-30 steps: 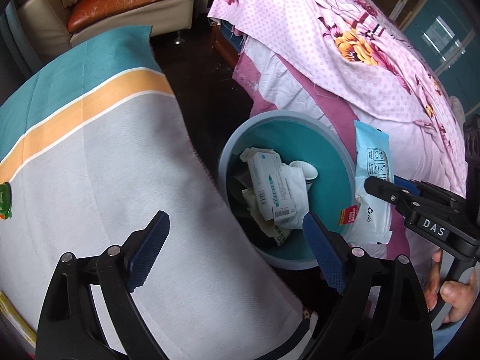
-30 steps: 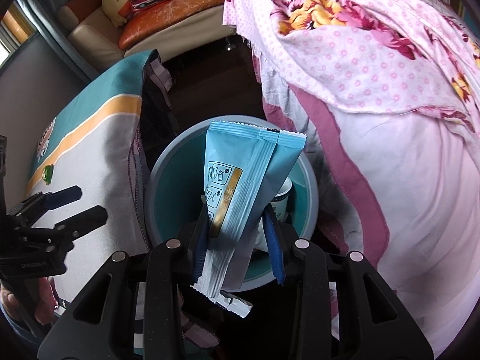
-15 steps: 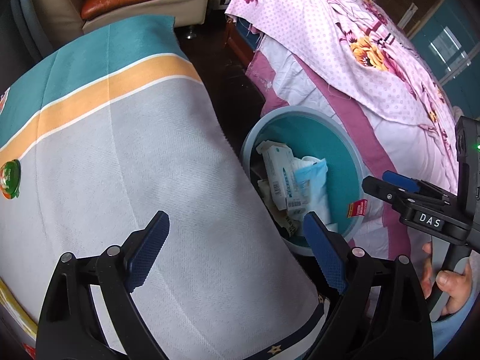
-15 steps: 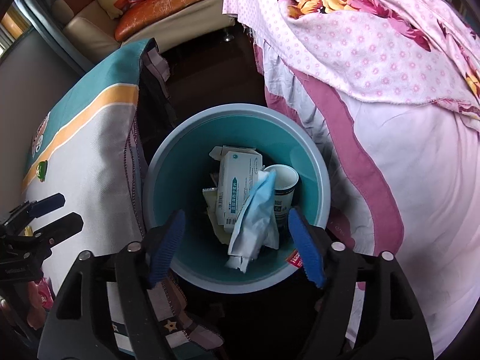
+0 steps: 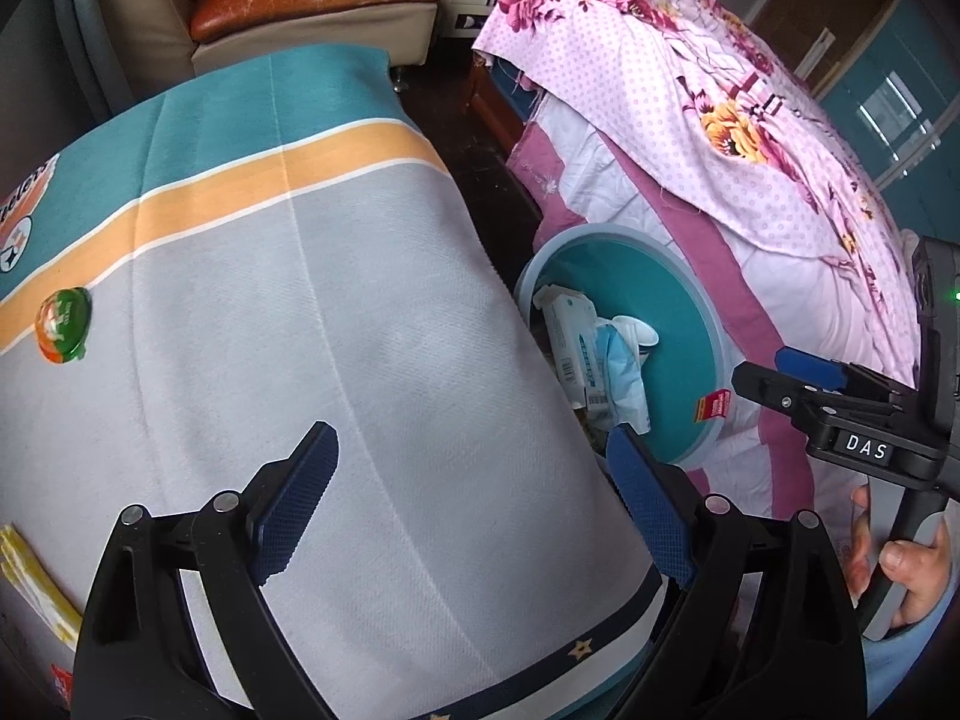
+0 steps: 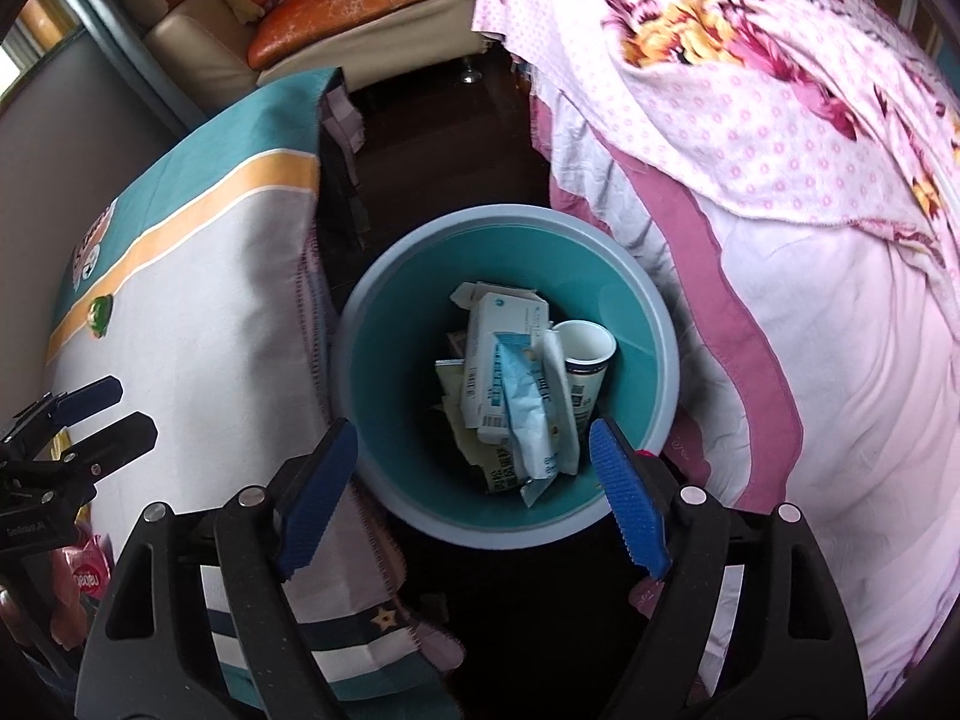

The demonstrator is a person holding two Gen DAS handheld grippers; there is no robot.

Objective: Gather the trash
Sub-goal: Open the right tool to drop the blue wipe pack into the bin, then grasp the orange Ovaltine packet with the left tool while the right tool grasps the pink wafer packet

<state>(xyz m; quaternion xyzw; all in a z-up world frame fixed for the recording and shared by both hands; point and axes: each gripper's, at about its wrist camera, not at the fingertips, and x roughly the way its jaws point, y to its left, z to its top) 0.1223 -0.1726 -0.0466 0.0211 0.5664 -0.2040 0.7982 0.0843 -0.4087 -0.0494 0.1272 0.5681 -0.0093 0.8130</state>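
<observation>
Left wrist view: left gripper point(image 5: 474, 498), jaws wide and empty, over the striped tablecloth point(image 5: 360, 360); outstanding items there are a round orange-green wrapper point(image 5: 63, 326) and yellow packets point(image 5: 36, 576) at the left edge, while the teal bin point(image 5: 690, 312) stands on the floor between table and bed. Right wrist view: right gripper point(image 6: 474, 498), jaws just opened wide with nothing between them, above the bin, where the blue wipes packet point(image 6: 531, 414) lies on a carton point(image 6: 501, 336) beside a paper cup point(image 6: 585, 360). Judged partly done: several pieces binned, table items left.

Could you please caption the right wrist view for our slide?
Open right gripper above the bin, blue wrapper lying inside among boxes and a cup.
</observation>
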